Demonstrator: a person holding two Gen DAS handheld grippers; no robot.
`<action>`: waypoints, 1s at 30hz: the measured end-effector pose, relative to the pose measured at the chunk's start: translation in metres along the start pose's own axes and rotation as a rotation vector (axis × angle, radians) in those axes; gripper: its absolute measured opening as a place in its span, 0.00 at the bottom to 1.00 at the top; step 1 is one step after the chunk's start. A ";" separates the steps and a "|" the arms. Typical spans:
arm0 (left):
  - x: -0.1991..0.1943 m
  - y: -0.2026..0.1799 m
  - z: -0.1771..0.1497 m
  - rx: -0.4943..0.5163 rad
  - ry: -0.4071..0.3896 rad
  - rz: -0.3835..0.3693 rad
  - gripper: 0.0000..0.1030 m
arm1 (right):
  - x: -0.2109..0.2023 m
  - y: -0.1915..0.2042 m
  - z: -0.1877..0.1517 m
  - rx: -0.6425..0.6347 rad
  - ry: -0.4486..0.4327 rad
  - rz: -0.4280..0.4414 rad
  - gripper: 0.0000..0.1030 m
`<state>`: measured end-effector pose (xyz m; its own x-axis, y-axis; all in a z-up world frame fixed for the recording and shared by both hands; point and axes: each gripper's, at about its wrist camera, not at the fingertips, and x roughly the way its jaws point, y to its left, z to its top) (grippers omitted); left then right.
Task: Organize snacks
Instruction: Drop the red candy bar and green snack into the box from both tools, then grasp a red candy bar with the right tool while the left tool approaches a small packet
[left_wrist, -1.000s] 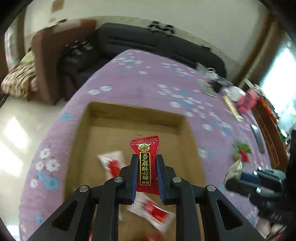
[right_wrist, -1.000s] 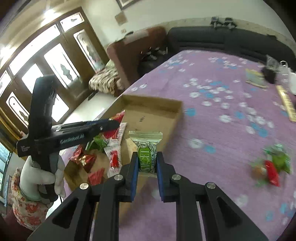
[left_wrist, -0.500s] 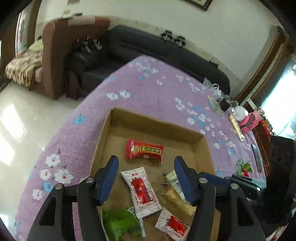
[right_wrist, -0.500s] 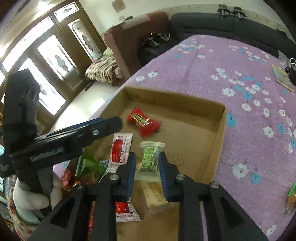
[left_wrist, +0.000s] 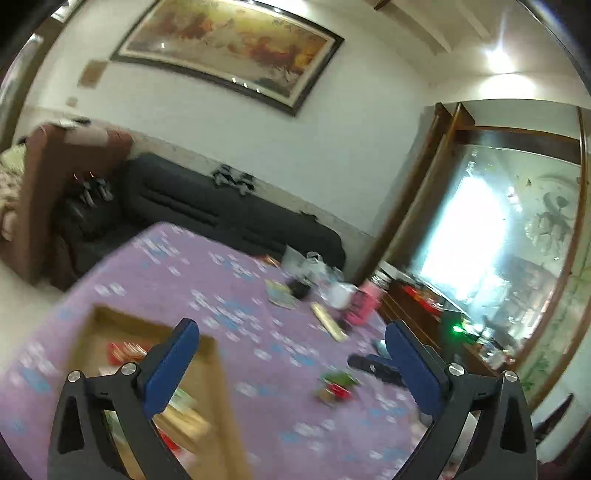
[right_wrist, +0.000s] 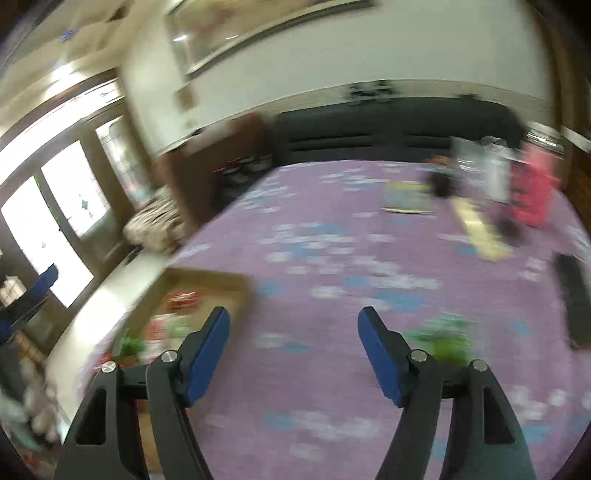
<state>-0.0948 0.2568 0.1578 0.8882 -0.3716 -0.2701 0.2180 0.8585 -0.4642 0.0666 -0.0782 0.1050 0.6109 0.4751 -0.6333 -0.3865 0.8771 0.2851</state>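
Observation:
A shallow cardboard box (left_wrist: 218, 373) with several wrapped snacks sits at the lower left on the purple flowered tablecloth; it also shows in the right wrist view (right_wrist: 236, 288), blurred. My left gripper (left_wrist: 291, 354) is open and empty, above the box's right edge. My right gripper (right_wrist: 293, 339) is open and empty over the cloth, right of the box. A small pile of loose green and red snacks (left_wrist: 336, 386) lies on the cloth to the right, and shows blurred in the right wrist view (right_wrist: 447, 338).
At the table's far end stand a pink box (left_wrist: 364, 301), a white bag (left_wrist: 314, 264), a booklet (left_wrist: 280, 295) and a long yellow pack (left_wrist: 328, 326). A dark remote (right_wrist: 574, 295) lies at the right. A black sofa (left_wrist: 221, 210) is behind the table.
Both grippers let go of their snacks into the box, opened wide, and lifted and swung right, away from the box. Both views now tilt up and are motion-blurred.

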 end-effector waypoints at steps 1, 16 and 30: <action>0.004 -0.005 -0.006 -0.006 0.013 -0.005 0.99 | -0.001 -0.020 -0.002 0.042 0.020 -0.004 0.69; 0.055 -0.045 -0.071 0.040 0.202 0.100 0.99 | 0.081 -0.072 -0.044 0.134 0.219 0.046 0.18; 0.086 -0.031 -0.089 0.006 0.301 0.117 0.99 | 0.064 -0.033 -0.063 -0.025 0.199 0.084 0.21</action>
<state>-0.0608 0.1662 0.0740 0.7483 -0.3571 -0.5591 0.1242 0.9032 -0.4108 0.0745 -0.0816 0.0098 0.4281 0.5208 -0.7386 -0.4484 0.8320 0.3267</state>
